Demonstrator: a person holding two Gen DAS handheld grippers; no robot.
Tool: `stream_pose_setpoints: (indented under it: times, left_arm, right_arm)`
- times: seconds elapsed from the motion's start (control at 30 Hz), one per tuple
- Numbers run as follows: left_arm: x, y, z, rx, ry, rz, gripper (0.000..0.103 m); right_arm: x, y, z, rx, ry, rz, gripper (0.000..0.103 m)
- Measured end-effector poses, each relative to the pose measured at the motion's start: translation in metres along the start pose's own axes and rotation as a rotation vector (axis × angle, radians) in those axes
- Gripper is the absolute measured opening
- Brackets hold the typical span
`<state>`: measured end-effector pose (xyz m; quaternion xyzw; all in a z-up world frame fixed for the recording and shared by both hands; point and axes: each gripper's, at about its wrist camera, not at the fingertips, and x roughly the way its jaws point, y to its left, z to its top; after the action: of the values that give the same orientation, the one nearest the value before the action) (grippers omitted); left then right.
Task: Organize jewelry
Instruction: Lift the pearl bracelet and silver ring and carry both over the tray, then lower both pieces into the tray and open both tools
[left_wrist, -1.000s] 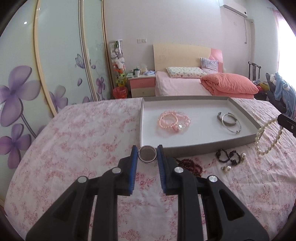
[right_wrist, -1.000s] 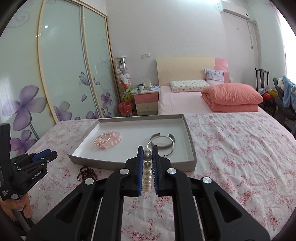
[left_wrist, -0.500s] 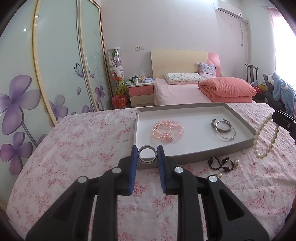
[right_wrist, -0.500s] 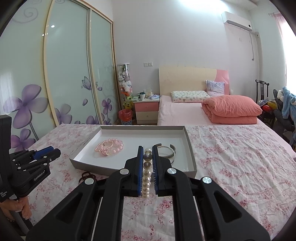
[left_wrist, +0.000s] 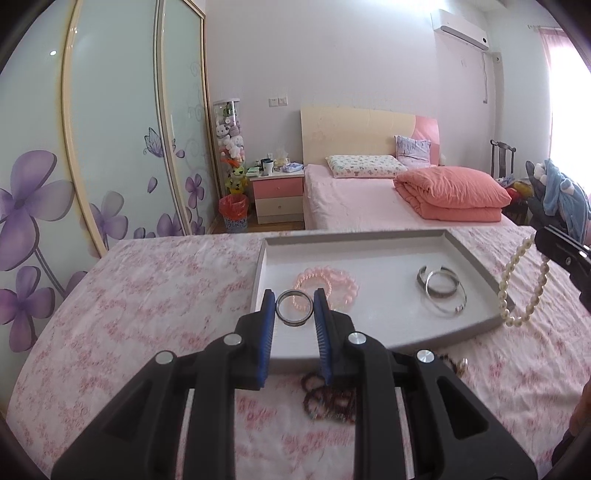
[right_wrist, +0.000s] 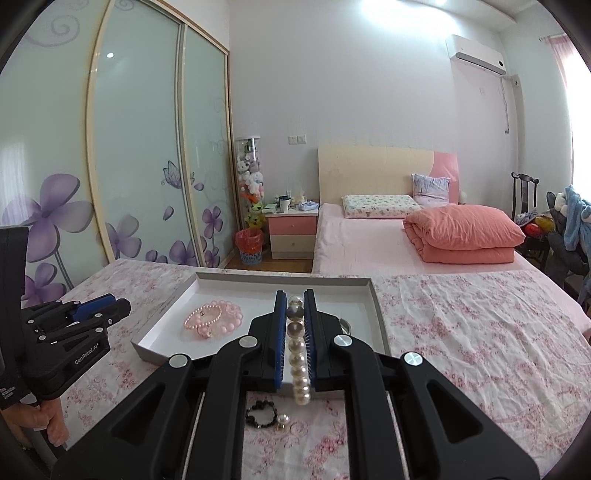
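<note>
Both tools rose | left tool (left_wrist: 295, 308) grips one ring (left_wrist: 294, 308) | right tool (right_wrist: 295, 314) grips one pearl strand (right_wrist: 297, 354)

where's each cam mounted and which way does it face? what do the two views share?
Left wrist: on the left tongs, looking forward and down at the grey tray; tongs clamp a silver ring; right tongs at the right edge.
Right wrist: on the right tongs, same heading; they pinch a pearl strand; left tongs and a hand at left.
Shared: tray, pink bead bracelets, far bed.
</note>
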<state>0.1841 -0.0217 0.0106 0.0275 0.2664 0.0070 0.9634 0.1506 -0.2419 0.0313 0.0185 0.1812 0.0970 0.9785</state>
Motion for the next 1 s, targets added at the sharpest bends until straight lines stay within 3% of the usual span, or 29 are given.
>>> stream_pose_setpoints:
  times: [0.7,1.0]
  left_arm:
    - [0.105,-0.029,0.032,0.019,0.071,-0.042,0.022]
    - [0.114,-0.018,0.030,-0.005,0.089,-0.038,0.028]
  right_arm:
    - [0.102,-0.014,0.009,0.046,0.122,0.043,0.011]
    - [0.093,-0.023,0.004,0.065,0.143,0.031,0.014]
